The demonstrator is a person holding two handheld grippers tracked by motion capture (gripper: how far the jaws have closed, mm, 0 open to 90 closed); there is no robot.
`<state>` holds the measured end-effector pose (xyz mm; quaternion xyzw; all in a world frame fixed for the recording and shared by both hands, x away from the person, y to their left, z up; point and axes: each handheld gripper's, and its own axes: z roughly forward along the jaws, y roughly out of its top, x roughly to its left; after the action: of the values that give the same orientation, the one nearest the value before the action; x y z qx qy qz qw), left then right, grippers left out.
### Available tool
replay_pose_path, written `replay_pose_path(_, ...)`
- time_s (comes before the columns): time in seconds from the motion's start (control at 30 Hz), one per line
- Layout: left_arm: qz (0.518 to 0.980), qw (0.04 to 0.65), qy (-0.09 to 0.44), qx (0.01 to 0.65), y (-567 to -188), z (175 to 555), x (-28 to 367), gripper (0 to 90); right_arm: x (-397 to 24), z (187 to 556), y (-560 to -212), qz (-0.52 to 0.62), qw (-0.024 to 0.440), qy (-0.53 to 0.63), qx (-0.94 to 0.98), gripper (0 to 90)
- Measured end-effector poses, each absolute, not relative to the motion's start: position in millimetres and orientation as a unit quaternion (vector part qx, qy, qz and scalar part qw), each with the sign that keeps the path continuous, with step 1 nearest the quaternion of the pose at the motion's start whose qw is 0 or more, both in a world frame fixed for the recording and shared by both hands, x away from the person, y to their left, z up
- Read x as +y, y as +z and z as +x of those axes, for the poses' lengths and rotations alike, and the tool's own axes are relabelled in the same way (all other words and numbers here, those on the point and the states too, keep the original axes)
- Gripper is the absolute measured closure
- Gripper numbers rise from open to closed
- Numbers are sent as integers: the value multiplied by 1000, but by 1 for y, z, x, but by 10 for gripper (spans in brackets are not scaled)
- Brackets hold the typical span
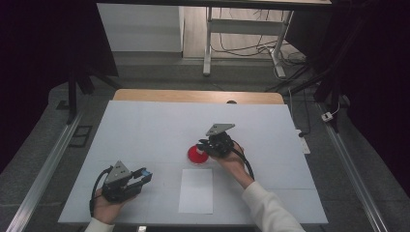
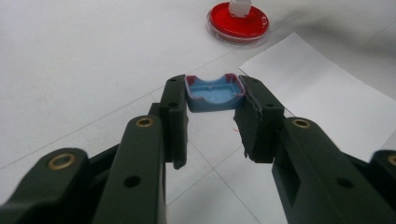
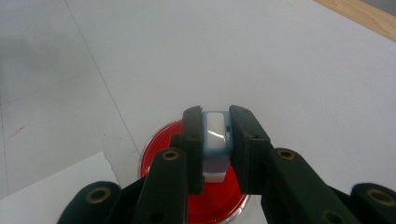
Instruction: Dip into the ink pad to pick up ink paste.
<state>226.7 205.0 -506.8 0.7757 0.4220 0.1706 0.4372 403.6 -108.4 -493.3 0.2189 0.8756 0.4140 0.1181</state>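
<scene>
My left gripper (image 1: pixel 143 175) rests near the table's front left, shut on a small blue cap (image 2: pixel 214 94) with a reddish rim, hollow side up. At mid-table my right gripper (image 1: pixel 203 145) is shut on a small blue-and-white block (image 3: pixel 215 134). It holds the block over a round red dish (image 1: pixel 196 155), and the block's lower end reaches the red surface. In the left gripper view the red dish (image 2: pixel 238 23) lies ahead with the white block (image 2: pixel 240 7) standing in it. The red dish (image 3: pixel 158 148) shows under the jaws in the right gripper view.
A white sheet of paper (image 1: pixel 196 190) lies flat just in front of the dish, between the two hands. The table (image 1: pixel 145 125) has a white cover, with a wooden strip (image 1: pixel 193 95) along its far edge. Table legs and cables stand beyond it.
</scene>
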Motion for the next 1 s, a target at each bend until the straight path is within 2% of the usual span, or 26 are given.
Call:
replay_pose_path(0.37,779,433,171,420,-508,227,204,647,-107,403,-496,215,120,411,878,756)
replay_pose_path(0.63,780,432,173,418,-508,226,203,647,-103,398,-496,208,141,392,885,759)
replay_pose_path(1.0,780,431,174,419,-508,227,203,647,-105,400,-498,216,131,404,879,758)
